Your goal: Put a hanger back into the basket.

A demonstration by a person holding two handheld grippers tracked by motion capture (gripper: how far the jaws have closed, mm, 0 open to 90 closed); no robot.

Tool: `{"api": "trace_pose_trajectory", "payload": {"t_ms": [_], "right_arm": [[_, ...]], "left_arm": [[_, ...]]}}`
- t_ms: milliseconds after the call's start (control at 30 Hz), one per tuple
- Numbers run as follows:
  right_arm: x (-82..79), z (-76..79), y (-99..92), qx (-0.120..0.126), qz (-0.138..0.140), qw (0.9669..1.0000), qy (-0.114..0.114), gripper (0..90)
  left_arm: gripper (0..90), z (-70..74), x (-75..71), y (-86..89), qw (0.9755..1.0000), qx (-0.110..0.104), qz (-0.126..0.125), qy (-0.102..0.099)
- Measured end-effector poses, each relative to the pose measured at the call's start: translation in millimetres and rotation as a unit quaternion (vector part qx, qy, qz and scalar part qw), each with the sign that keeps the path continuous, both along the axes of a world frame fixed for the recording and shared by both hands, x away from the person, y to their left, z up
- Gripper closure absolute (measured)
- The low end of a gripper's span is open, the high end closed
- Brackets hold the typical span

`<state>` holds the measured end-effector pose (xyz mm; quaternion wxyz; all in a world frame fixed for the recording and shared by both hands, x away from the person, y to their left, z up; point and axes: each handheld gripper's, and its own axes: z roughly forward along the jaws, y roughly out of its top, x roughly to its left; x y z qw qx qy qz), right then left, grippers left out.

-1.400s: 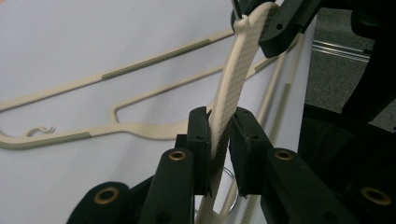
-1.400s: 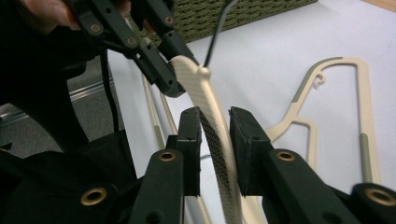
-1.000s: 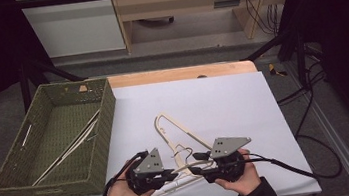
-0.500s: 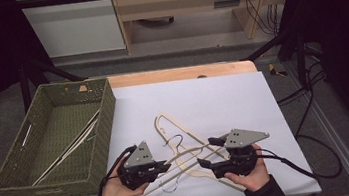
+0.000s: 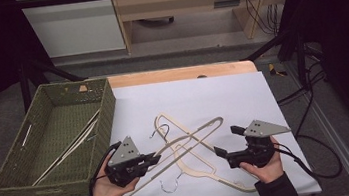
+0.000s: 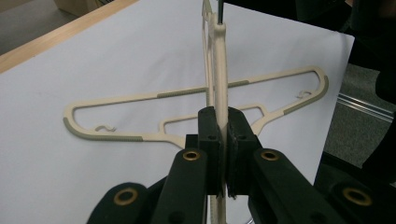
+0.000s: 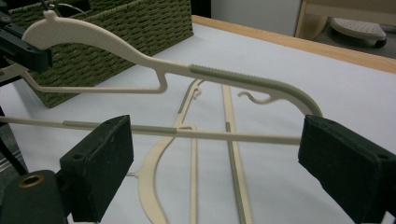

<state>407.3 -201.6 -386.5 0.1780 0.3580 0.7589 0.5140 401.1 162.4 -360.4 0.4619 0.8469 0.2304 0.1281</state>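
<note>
1. Broadly, a white sheet is covering most of the wooden table, whose bare edge is showing along the far side.
2. A green woven basket is sitting at the left end of the table, beside the sheet, with a few thin pale hangers lying slanted inside it.
3. Two cream hangers are crossing each other on the sheet near the person's side. The lower hanger is lying flat on the sheet, its wire hook pointing toward the near edge.
4. The lifted hanger is slanting across above the flat one, its left part raised off the sheet, its rounded far end reaching toward the middle of the sheet.
5. The left gripper, held in the person's left hand, is pinching the lifted hanger; in the left gripper view the two pads are clenched on the hanger's thin bar, which is running straight up between them.
6. The right gripper, held in the right hand, is sitting just to the right of the crossed hangers. Its jaws have just been opening and are now standing wide apart; in the right gripper view the lifted hanger's bar is passing between the pads without being pressed.
</note>
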Motion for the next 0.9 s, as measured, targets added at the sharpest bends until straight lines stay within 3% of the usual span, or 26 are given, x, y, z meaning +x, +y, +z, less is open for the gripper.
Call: {"api": "trace_pose_trajectory", "payload": {"t_ms": [267,533,733,900], "right_arm": [[0.8,-0.1,-7.5,0.008,-0.012,0.9999,0.003,10.6],[-0.8,2.4,-11.0,0.007,-0.014,0.9999,-0.002,10.0],[-1.6,3.6,-12.6,0.009,-0.020,0.9998,-0.004,8.5],[-1.9,4.5,-14.0,0.007,-0.018,0.9998,-0.009,6.9]], "left_arm": [[86.3,18.2,-3.2,8.8,0.9996,-0.017,0.018,-0.016],[86.3,54.5,-4.5,18.0,0.9981,-0.017,0.029,-0.051],[86.3,79.9,3.2,31.4,0.9969,-0.021,0.036,-0.067],[86.3,92.5,12.7,47.6,0.9966,-0.031,0.043,-0.064]]}}
